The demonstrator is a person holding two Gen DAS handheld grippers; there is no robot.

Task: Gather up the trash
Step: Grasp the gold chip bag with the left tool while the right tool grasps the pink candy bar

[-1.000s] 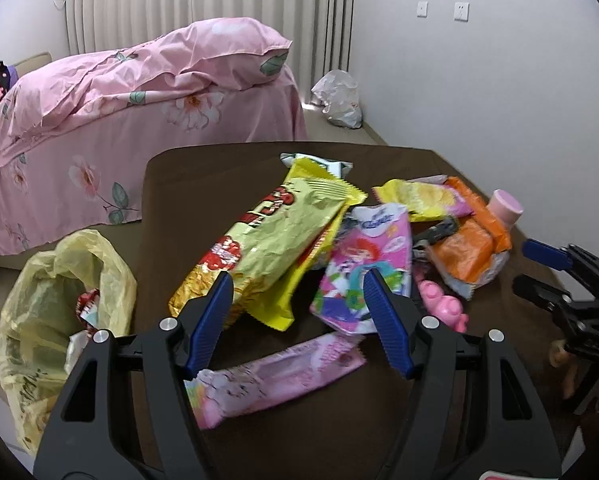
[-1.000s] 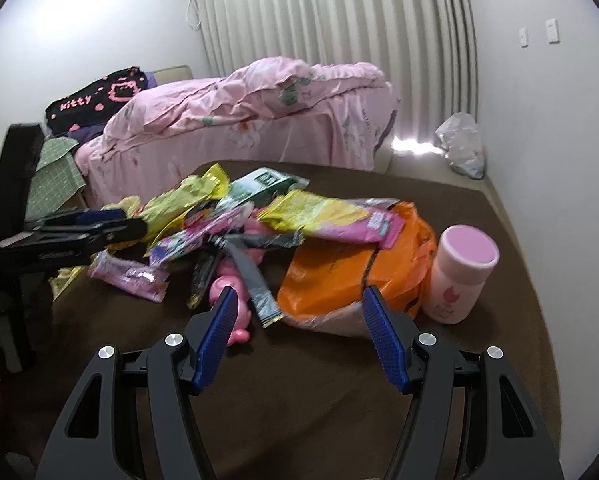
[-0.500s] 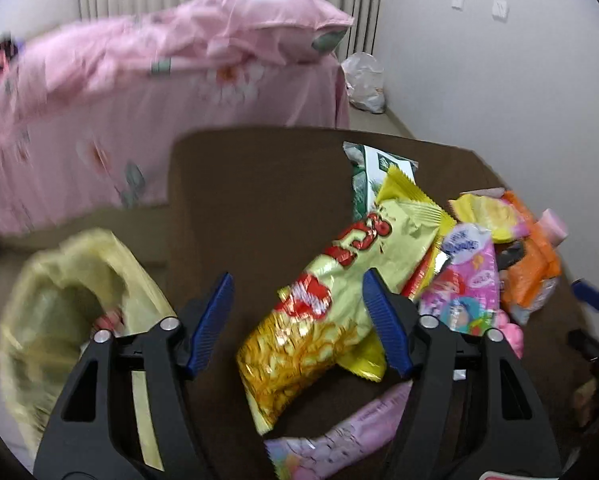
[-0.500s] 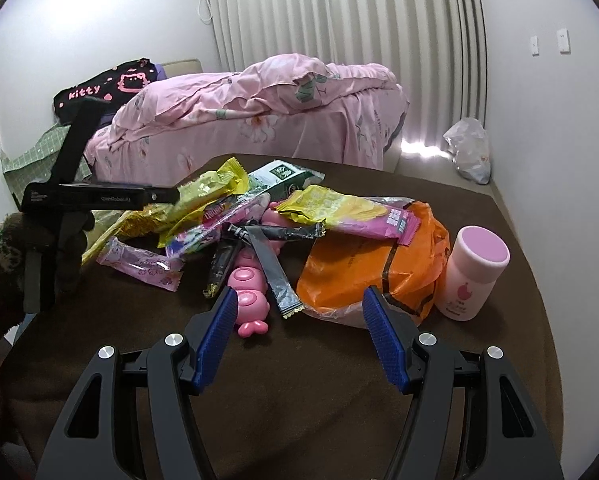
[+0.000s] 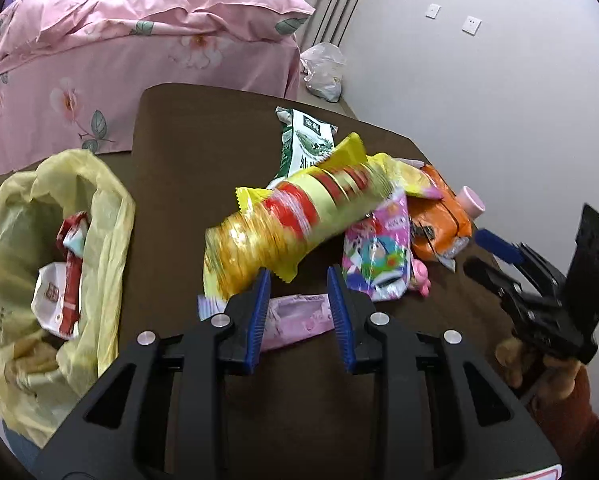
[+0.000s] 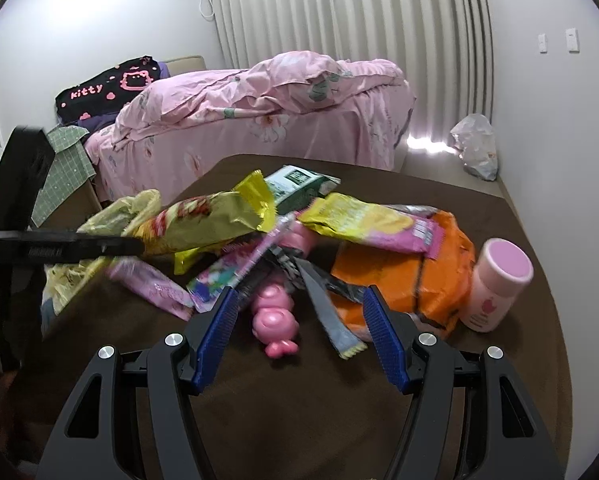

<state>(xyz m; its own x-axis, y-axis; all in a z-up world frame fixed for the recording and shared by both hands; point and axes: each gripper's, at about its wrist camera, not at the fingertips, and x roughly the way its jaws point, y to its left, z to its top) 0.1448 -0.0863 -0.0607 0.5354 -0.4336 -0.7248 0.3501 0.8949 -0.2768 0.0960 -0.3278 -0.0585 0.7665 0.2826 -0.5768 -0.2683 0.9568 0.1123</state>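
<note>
**Spotter:** Where's your left tool, and what has it got?

**Operator:** My left gripper [image 5: 295, 300] has just been closing; its jaws stand at a narrow gap. The crinkly yellow-and-red foil snack bag [image 5: 291, 220] lies on the brown table [image 5: 203, 140] at my 12 o'clock. Its crimped near end is touching the left pad's tip. I see no pad pressing on it, and through the gap there's only a flat pink wrapper [image 5: 295, 316].

**Spotter:** How does the bag lie?

**Operator:** Its long axis runs from my fingertips out toward 1 o'clock, propped on the pile. The soft yellow plastic trash bag [image 5: 107, 216] gapes at 9 o'clock.

**Spotter:** And the right?

**Operator:** My right gripper [image 6: 299, 320] is wide open and empty, farther off, so I judge the left takes it.
</note>
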